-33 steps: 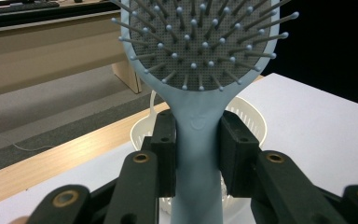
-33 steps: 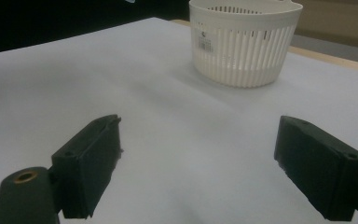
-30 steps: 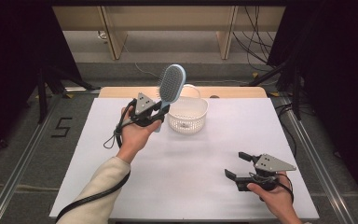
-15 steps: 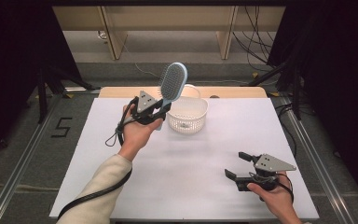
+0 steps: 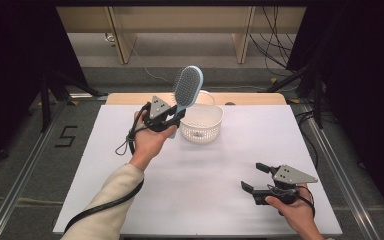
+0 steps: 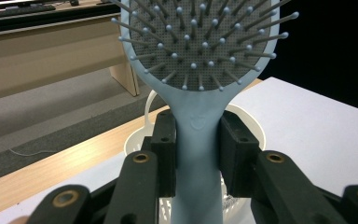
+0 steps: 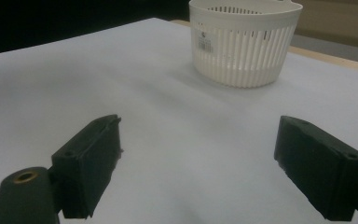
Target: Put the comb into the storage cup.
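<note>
High view, items logged largest first. Item one: white table, its wooden far edge showing at 12 o'clock. Item two: white slotted basket, round, standing upright on the table at 12 o'clock of centre, with a small label on its near wall; from my right gripper view I log the same basket ahead toward 1 o'clock. Item three: light-blue paddle hairbrush, held clear of the table, head raised and tilted toward 1 o'clock, bristle face toward the camera, its handle just beside the basket's left rim. Item four: my left gripper, at 11 o'clock of table centre, jaws closed narrow on the hairbrush handle; my left gripper view confirms both pads pressing the neck of the hairbrush just below the bristled head, basket behind it. Item five: my right gripper, low over the table at 5 o'clock, jaws spread wide with bare table between them, well apart from the basket.
</note>
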A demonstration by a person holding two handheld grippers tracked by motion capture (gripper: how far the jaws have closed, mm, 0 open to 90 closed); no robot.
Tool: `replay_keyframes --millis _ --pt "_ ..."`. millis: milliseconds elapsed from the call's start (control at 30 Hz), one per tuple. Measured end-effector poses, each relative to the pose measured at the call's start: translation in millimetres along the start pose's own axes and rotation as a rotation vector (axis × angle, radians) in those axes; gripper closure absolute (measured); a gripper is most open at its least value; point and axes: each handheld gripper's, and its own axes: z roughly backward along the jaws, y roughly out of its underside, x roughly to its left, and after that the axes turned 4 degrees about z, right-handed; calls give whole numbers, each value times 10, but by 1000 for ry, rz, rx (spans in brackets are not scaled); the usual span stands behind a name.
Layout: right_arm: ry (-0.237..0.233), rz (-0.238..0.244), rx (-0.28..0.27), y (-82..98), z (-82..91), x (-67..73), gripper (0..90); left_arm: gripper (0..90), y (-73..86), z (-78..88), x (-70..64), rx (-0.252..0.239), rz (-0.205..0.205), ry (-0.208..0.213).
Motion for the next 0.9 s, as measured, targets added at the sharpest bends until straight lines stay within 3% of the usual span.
replay_keyframes --millis 900 --pt "0 0 -1 -1 0 2 154 698 -59 -55 16 -6 -3 -2"
